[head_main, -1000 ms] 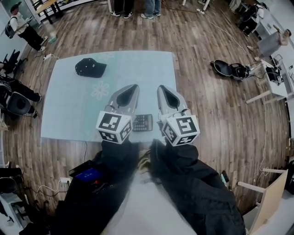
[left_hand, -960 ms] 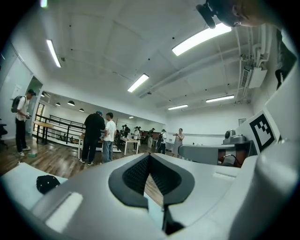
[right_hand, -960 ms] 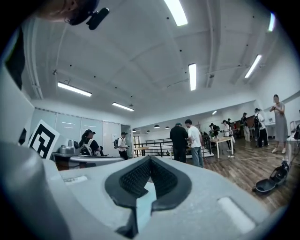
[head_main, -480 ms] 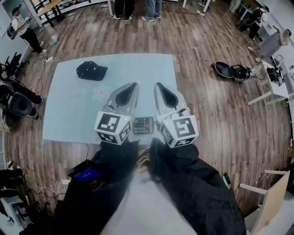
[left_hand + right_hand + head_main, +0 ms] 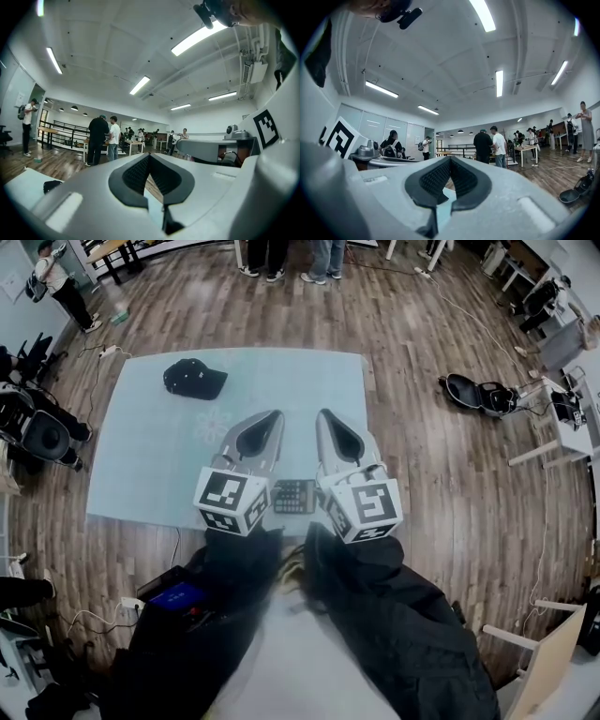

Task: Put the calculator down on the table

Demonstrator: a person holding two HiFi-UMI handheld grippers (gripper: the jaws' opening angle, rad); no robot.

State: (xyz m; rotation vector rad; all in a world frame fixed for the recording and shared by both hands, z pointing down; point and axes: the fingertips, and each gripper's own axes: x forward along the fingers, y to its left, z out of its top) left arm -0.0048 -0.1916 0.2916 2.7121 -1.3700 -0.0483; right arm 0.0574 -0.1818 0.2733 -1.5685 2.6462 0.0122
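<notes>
Black fabric cap (image 5: pixel 194 378): It lies at the far left of the pale blue worktop (image 5: pixel 141 456), well apart from everything else. It poses no risk unless you sweep wide.

Left hand-held gripper (image 5: pixel 268 423): Its jaws are closed with nothing between them, as its own view (image 5: pixel 150 156) shows, and you hold it level above the worktop. If you drop this hand, its grey body or your dark sleeve could catch the calculator just beside it.

Dark grey slab calculator (image 5: pixel 292 495): It lies flat on the worktop, in the gap between your two hand-held grippers and close to the near edge. The put-down looks done, so the main danger is undoing it. A nudge towards you could slide the calculator off that edge and onto the wooden floor.

Right hand-held gripper (image 5: pixel 329 423): Its jaws are also shut and empty, as its own view (image 5: pixel 450 159) shows, and it is held level on the calculator's other side. Bringing the two hand-held grippers together low down would pinch or shunt the calculator. Lift both clear before you draw your arms back.

Near edge of the worktop: The marker cubes and your sleeves hide part of it from the head view. You may therefore misjudge how much margin the calculator has.
</notes>
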